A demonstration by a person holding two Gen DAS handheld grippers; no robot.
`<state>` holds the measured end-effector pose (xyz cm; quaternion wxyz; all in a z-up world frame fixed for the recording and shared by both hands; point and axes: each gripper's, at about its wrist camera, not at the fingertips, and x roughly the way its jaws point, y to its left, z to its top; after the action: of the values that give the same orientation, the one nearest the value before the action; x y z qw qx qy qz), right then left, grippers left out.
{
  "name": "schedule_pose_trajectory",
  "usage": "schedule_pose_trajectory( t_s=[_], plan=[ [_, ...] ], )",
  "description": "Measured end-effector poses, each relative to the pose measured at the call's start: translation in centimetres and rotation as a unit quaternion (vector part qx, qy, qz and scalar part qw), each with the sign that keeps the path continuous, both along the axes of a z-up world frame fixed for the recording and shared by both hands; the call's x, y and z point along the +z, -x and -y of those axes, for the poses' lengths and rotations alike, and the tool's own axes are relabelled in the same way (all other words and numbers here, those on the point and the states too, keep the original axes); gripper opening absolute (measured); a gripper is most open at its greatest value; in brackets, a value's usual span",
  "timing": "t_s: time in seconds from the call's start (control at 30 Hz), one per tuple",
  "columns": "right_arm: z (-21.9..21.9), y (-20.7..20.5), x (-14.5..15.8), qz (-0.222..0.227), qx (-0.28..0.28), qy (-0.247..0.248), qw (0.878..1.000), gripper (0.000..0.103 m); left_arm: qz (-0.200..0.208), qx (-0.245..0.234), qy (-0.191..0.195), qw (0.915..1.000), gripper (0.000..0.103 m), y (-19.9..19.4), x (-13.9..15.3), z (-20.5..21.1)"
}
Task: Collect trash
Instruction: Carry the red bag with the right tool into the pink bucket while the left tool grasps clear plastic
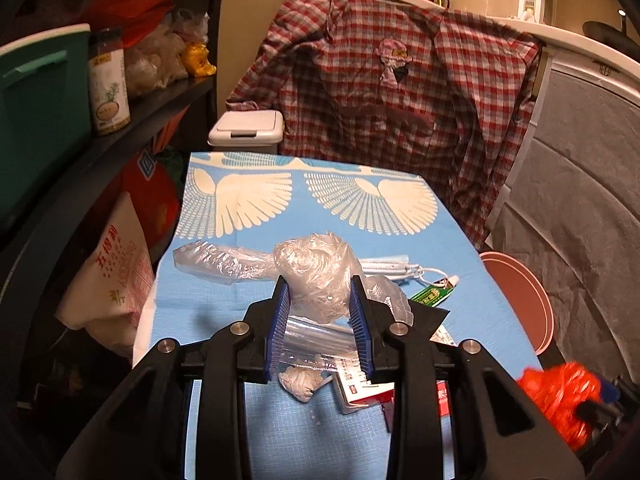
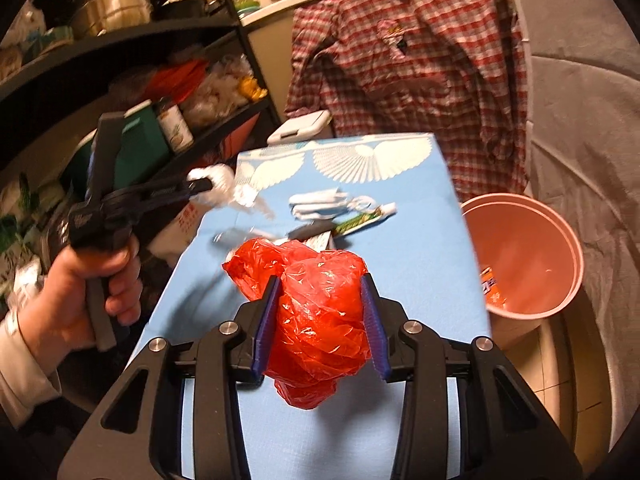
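Note:
Between the blue pads of my left gripper [image 1: 319, 286] sits a crumpled clear plastic bag [image 1: 316, 268], gripped and lifted above the blue tablecloth [image 1: 248, 420]. My right gripper [image 2: 322, 286] is shut on a bunched red plastic bag [image 2: 320, 320], also off the table. In the right wrist view a hand [image 2: 80, 292] holds the left gripper [image 2: 204, 184] with the pale bag at its tips. Left on the cloth are a clear sleeve [image 1: 216, 264], a face mask [image 1: 388, 268], a toothpaste tube [image 1: 434, 290], a tissue wad [image 1: 300, 384] and a red-white carton [image 1: 360, 394].
A pink bin [image 2: 560, 240] stands on the floor right of the table, an orange wrapper [image 2: 492, 288] inside it. Behind the table are a white lidded bin [image 1: 246, 128] and a hanging plaid shirt [image 1: 400, 80]. Dark cluttered shelves [image 1: 160, 100] line the left side.

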<state>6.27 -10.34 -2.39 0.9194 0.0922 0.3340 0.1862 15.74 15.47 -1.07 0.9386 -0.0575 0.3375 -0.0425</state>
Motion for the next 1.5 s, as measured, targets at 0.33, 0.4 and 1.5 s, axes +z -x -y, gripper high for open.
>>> schedule_pose_trajectory(
  t_s=[0.33, 0.4, 1.5],
  plan=[
    [3.4, -3.7, 8.2, 0.059, -0.032, 0.016, 0.998, 0.04, 0.023, 0.019, -0.002, 0.9996, 0.03, 1.2, 2.1, 0.6],
    [4.0, -4.3, 9.4, 0.067, -0.036, 0.019, 0.997, 0.04, 0.027, 0.021, -0.004, 0.9994, 0.03, 1.4, 2.5, 0.8],
    [9.7, -9.2, 9.6, 0.099, -0.071, 0.082, 0.989, 0.04, 0.042, -0.002, -0.009, 0.9991, 0.03, 1.6, 4.5, 6.9]
  ],
)
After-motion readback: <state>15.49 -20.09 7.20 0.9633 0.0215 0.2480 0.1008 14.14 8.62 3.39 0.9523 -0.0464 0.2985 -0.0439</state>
